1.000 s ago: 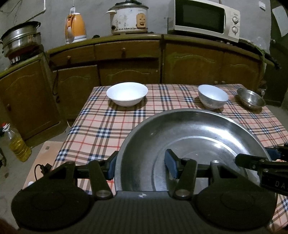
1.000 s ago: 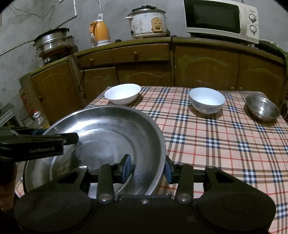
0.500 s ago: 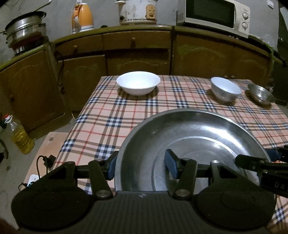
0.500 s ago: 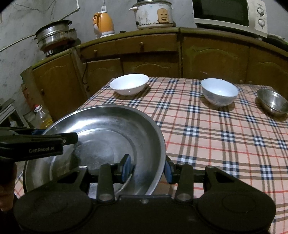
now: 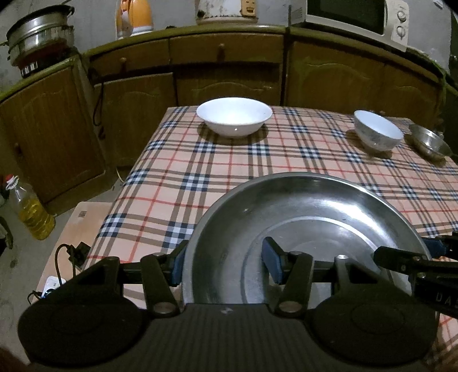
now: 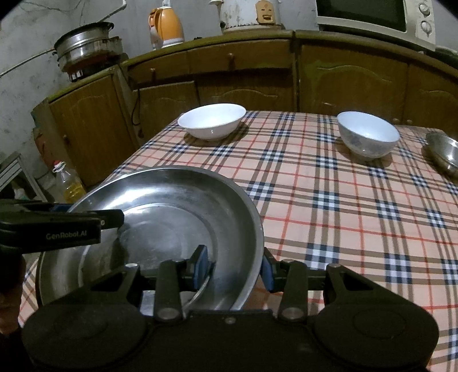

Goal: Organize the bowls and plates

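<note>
A large steel basin [image 5: 309, 217] [image 6: 171, 217] is held over the near left part of the plaid-covered table [image 5: 200, 171] [image 6: 343, 200]. My left gripper [image 5: 226, 264] is shut on its left rim, one pad outside and one inside the wall. On the opposite rim my right gripper [image 6: 233, 266] is shut in the same way. At the far side stand a wide white bowl [image 5: 234, 117] [image 6: 211, 121], a deeper white bowl [image 5: 377, 133] [image 6: 367, 134] and a small steel bowl [image 5: 429, 141] [image 6: 443, 151]. Whether the basin touches the cloth cannot be told.
Brown cabinets [image 5: 229, 83] run behind and left of the table, with a steel pot [image 5: 37, 31], orange kettle [image 6: 166, 25], rice cooker and microwave [image 6: 372, 14] on top. An oil bottle [image 5: 31, 209] and a power strip [image 5: 51, 286] lie on the floor at left.
Both grippers have carried the basin forward and lower over the table; the counter has slid up in both views. Both grips are unchanged.
</note>
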Demonstrator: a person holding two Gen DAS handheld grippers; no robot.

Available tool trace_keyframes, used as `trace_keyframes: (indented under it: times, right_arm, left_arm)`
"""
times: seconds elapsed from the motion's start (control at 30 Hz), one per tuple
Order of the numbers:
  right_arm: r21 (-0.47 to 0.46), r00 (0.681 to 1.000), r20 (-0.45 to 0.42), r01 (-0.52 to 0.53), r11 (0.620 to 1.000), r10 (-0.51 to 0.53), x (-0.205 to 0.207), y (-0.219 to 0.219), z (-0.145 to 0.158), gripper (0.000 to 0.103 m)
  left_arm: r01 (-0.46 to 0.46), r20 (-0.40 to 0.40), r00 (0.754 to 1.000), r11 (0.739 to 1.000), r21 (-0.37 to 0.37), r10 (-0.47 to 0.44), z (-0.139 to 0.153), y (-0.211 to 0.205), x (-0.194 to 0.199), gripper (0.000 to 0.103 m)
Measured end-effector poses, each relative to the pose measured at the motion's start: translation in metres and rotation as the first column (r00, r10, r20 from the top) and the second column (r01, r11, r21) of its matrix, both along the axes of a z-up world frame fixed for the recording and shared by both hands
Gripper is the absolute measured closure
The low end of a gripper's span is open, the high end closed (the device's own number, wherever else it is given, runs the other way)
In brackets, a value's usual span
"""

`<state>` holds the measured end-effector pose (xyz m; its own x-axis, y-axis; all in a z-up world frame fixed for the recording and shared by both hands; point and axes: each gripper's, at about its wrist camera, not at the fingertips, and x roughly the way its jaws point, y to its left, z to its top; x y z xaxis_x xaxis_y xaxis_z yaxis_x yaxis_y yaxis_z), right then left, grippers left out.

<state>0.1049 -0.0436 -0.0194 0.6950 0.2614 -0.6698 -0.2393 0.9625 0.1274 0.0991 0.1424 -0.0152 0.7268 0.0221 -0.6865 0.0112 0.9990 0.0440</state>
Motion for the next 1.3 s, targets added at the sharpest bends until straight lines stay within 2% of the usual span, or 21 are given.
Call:
trace_keyframes:
  times: [0.27, 0.37, 0.43, 0.53, 0.8, 1.1, 1.2, 1.3]
  right_arm:
    - [-0.013, 1.000, -0.004, -0.001, 1.000, 0.001, 0.012, 0.014, -0.013, 0.054]
    - [-0.041, 1.000, 0.007, -0.013, 0.999, 0.014, 0.015, 0.023, -0.017, 0.054]
    - [-0.037, 1.000, 0.011, -0.007, 0.999, 0.007, 0.018, 0.027, -0.019, 0.054]
    - [-0.001, 0.999, -0.029, 0.031, 1.000, -0.031, 0.030, 0.022, -0.028, 0.054]
    - [-0.032, 0.999, -0.025, 0.034, 0.999, -0.035, 0.041, 0.029, -0.035, 0.055]
    - [-0.027, 0.998, -0.045, 0.032, 0.999, -0.033, 0.055, 0.031, -0.040, 0.053]
    - [-0.063, 0.998, -0.049, 0.022, 0.998, -0.025, 0.055, 0.033, -0.042, 0.053]
    - [-0.060, 0.999, -0.049, 0.015, 0.998, -0.018, 0.054, 0.032, -0.041, 0.053]
  left_arm:
    - [0.005, -0.011, 1.000, 1.000, -0.006, -0.005, -0.013, 0.014, 0.013, 0.048]
    - [0.004, -0.005, 1.000, 1.000, 0.029, -0.004, -0.017, 0.015, 0.018, 0.049]
    - [0.005, 0.011, 1.000, 1.000, 0.001, -0.005, -0.016, 0.020, 0.020, 0.048]
    - [0.021, 0.011, 1.000, 0.998, -0.062, -0.020, -0.018, 0.028, 0.024, 0.049]
    - [0.010, -0.015, 1.000, 0.996, -0.087, -0.011, -0.032, 0.032, 0.030, 0.050]
    - [-0.014, -0.010, 1.000, 0.997, -0.079, 0.013, -0.037, 0.034, 0.033, 0.050]
    - [-0.012, -0.009, 1.000, 0.998, -0.070, 0.012, -0.037, 0.033, 0.032, 0.050]
    - [-0.020, -0.011, 1.000, 0.998, -0.059, 0.020, -0.037, 0.032, 0.032, 0.050]
